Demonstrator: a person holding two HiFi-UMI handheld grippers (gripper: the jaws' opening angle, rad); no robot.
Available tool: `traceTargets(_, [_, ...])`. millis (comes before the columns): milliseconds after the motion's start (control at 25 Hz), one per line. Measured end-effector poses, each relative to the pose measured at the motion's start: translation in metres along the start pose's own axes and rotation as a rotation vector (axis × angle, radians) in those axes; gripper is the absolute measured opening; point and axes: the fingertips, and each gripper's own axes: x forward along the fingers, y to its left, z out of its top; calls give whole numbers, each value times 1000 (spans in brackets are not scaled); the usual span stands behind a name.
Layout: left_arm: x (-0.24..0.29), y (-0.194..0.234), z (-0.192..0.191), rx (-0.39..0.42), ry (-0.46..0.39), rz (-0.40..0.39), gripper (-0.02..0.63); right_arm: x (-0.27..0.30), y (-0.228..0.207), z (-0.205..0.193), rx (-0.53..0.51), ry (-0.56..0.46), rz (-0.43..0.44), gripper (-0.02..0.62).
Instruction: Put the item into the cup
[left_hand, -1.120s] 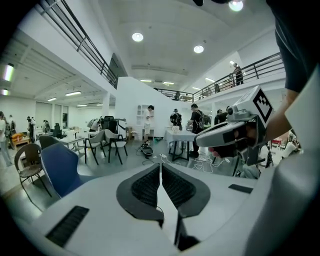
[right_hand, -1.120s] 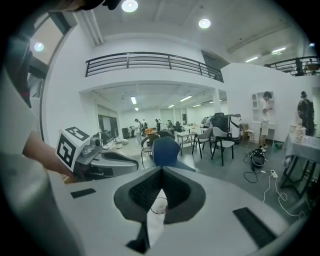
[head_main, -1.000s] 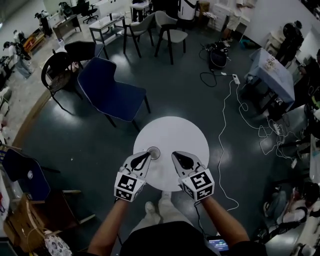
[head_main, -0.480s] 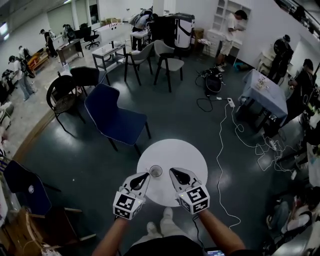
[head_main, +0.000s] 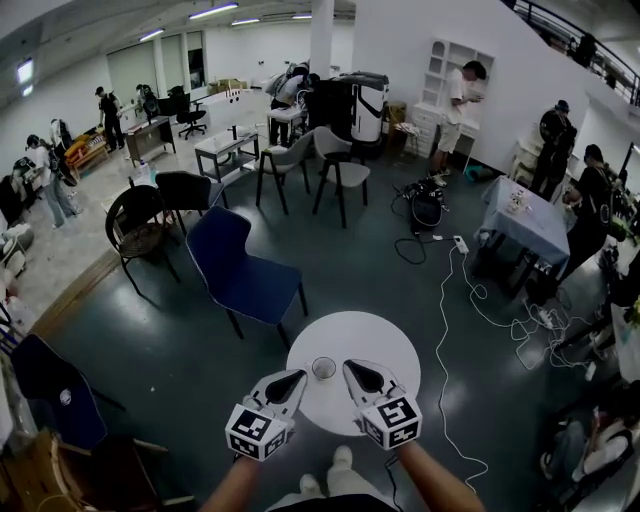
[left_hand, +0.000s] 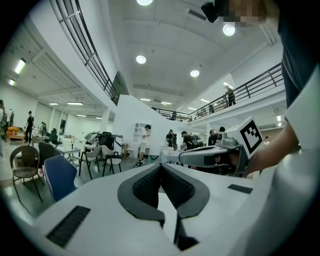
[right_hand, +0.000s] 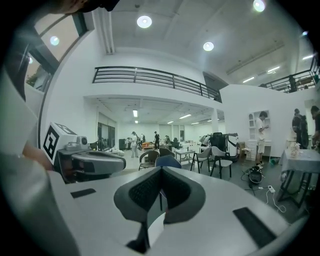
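Fingers together, empty, near cup

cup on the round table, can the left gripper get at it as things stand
Probably yes: the cup sits just beyond the left gripper on the round table, with nothing between them. Its jaws are shut, so they'd need opening first.

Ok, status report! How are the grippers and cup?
Left gripper shut, empty. Right gripper shut, empty. Cup upright on table between them. Item not visible. Nothing blocking.
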Motion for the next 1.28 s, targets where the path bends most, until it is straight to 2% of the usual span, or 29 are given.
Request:
traceTargets(360, [-44, -12, 17, 16, -27, -12, 16, -22, 39, 19, -33, -42, -12, 11])
traceTargets(560, [-54, -17, 32, 23, -53, -25, 16, -30, 48, 30, -41, -45, -19, 9])
traceTargets(760, [-60, -22, 29, 31, -55, -29, 17, -35, 56, 33, -55, -49, -18, 9])
traceTargets(1280, [-76, -84, 35, 31, -76, -18, 17, -89, 75, 34, -58, -73, 16, 9])
